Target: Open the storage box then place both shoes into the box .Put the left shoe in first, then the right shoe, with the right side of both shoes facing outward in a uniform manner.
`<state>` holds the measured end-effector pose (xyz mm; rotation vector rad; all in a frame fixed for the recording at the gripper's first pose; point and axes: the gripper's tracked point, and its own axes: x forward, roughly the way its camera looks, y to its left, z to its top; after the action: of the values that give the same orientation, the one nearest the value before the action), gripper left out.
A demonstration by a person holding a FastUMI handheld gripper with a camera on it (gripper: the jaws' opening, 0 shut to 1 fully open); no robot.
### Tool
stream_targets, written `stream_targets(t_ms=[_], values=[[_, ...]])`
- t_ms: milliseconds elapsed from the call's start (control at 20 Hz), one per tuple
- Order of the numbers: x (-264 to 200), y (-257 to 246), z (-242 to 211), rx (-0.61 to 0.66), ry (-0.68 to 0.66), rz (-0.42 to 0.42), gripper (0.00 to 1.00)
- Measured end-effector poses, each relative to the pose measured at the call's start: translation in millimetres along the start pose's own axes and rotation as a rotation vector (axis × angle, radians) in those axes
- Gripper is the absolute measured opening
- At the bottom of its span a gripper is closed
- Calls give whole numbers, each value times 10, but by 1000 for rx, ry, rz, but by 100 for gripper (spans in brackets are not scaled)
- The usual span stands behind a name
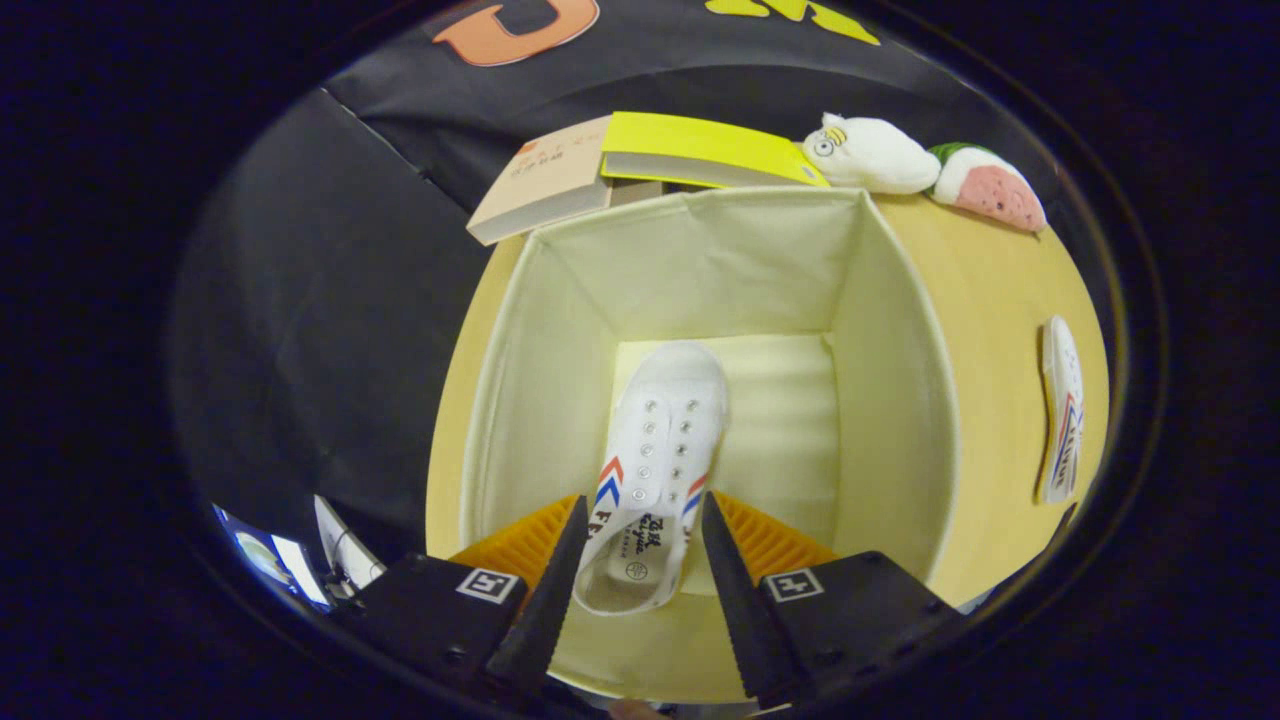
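Wooden table [1000, 300] under me, open storage box [560, 330] dead ahead; my gripper [640, 545] clamps one white shoe's [660, 440] heel over the box, other shoe [1062, 410] lying beside it.

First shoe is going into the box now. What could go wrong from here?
1. The gripper has its fingers either side of the shoe at the heel, toe hanging down into the box. Whether both press on it is unclear; a loose hold may let it drop and land with the wrong side outward.
2. It hangs mid-box; left there, it may crowd the second shoe, which lies on the table beside the box.
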<state>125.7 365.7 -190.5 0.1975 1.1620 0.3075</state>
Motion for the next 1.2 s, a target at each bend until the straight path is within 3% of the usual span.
stream_targets(t_ms=[150,350,550,800,1200], values=[[-348,-96,83,-1,-24,17,97],[-837,-412,186,-7,-76,34,97],[-1170,-1113,316,21,-132,-23,98],[-1262,-2160,206,82,-100,-116,97],[-1229,-3749,-224,244,21,-197,97]])
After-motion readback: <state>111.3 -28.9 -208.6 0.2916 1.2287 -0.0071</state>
